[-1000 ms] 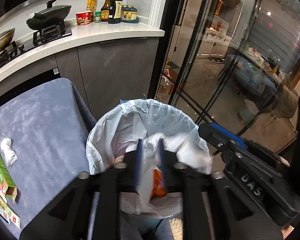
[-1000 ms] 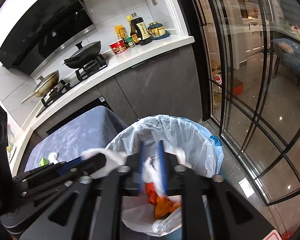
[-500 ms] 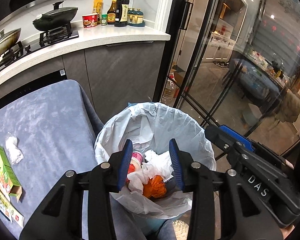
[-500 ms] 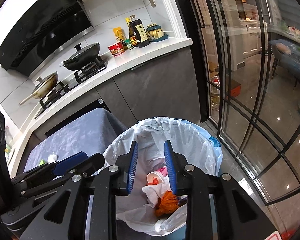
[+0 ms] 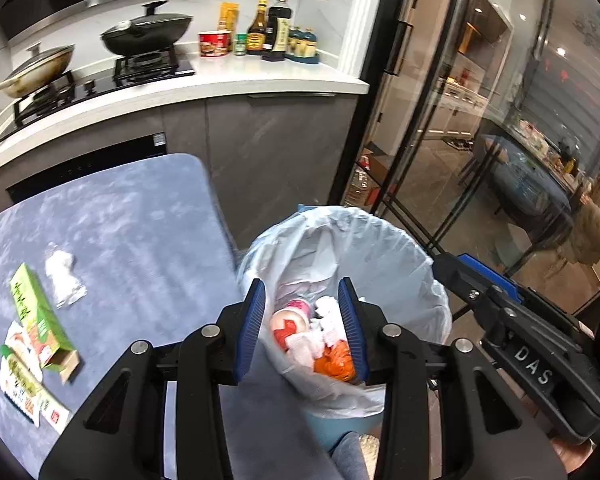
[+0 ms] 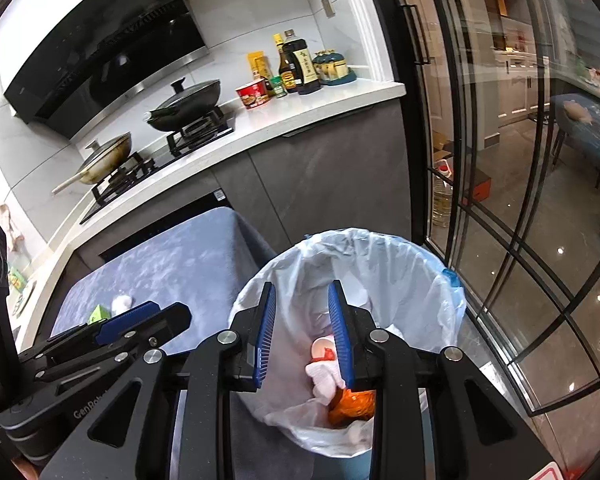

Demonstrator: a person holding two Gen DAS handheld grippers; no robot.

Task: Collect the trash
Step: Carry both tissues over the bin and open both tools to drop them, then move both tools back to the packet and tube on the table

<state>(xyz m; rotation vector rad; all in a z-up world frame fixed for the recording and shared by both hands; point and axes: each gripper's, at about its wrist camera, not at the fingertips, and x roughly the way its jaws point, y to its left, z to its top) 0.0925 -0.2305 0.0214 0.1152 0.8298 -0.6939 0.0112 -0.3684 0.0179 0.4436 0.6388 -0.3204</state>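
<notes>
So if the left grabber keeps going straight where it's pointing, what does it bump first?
Probably the trash in the lined bin: the open left gripper frames a white crumpled wad and a red-and-white cup. Depth is hard to judge.

Both wrist views look down from near, sharing the lined bin.

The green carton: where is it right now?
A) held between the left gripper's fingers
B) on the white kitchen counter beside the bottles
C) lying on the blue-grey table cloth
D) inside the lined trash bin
C: the green carton lies on the blue-grey cloth of the table beside a crumpled white wrapper, while the left gripper hangs open and empty over the trash bin.
</notes>
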